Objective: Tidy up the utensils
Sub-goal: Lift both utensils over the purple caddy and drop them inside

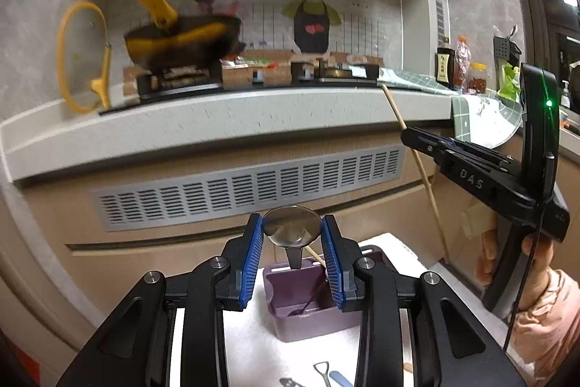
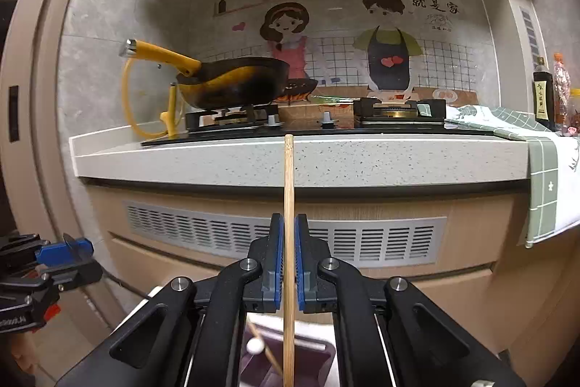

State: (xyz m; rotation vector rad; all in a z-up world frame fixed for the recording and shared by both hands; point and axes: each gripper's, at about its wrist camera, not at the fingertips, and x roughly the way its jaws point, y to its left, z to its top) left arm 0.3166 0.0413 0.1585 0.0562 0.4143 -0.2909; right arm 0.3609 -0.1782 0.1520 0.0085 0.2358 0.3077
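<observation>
My left gripper [image 1: 291, 234] is shut on a metal spoon [image 1: 291, 230], its round bowl upright between the blue pads, handle pointing down toward a purple utensil holder [image 1: 308, 311] on a white surface. My right gripper [image 2: 289, 263] is shut on a long bamboo chopstick [image 2: 289, 205], held upright above the same purple holder [image 2: 290, 369]. That chopstick [image 1: 417, 162] and the right gripper's body [image 1: 482, 176] show at the right of the left wrist view. The left gripper [image 2: 61, 252] shows at the left edge of the right wrist view.
A bottle opener [image 1: 322, 370] and a blue-handled utensil [image 1: 340, 378] lie on the white surface near me. A white-tipped stick [image 2: 255, 345] leans in the holder. Ahead is a cabinet with a vent grille [image 2: 286, 238], a countertop [image 2: 290, 162], stove and yellow-handled pan [image 2: 232, 86].
</observation>
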